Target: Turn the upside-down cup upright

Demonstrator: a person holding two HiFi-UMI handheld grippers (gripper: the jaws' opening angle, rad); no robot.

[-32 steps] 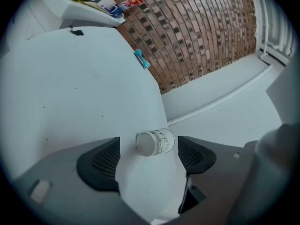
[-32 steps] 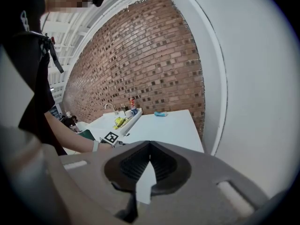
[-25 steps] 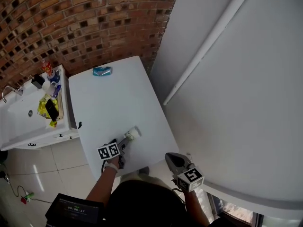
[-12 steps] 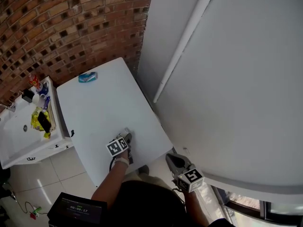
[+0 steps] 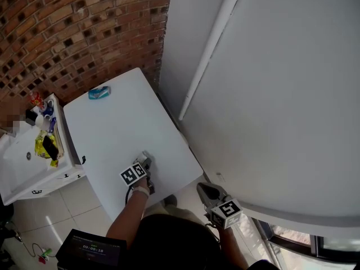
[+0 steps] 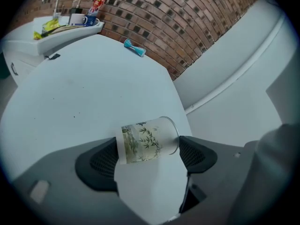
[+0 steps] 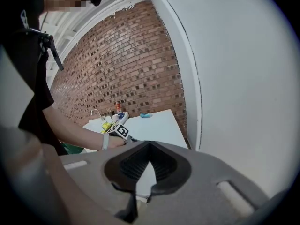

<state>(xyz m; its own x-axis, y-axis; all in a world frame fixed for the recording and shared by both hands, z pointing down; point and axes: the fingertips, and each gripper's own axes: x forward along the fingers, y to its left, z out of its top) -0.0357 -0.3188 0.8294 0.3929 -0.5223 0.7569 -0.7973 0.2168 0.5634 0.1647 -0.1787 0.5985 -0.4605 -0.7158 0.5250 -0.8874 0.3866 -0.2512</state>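
Observation:
A white paper cup (image 6: 146, 141) with a green bamboo print lies on its side across my left gripper (image 6: 149, 154). Its ends rest against the two dark pads (image 6: 102, 162), just above the white table (image 6: 84, 102). The left jaws have just been closing with the cup between them. In the head view the left gripper (image 5: 147, 162) is over the table's near edge, and its body hides most of the cup. My right gripper (image 7: 149, 165) is shut on nothing. It hangs off the table's near right corner (image 5: 203, 188), apart from the cup.
A blue wrapped item (image 5: 99, 93) lies at the table's far end, by the brick wall (image 5: 73, 32). A sink counter (image 5: 22, 173) with mugs and bottles adjoins the table's left side. A white wall with a pipe (image 5: 208, 55) runs along the right.
The cup showed beyond the left gripper's tip a second ago; now the gripper covers it. The left gripper has shifted a little right along the table. The head camera has swung.

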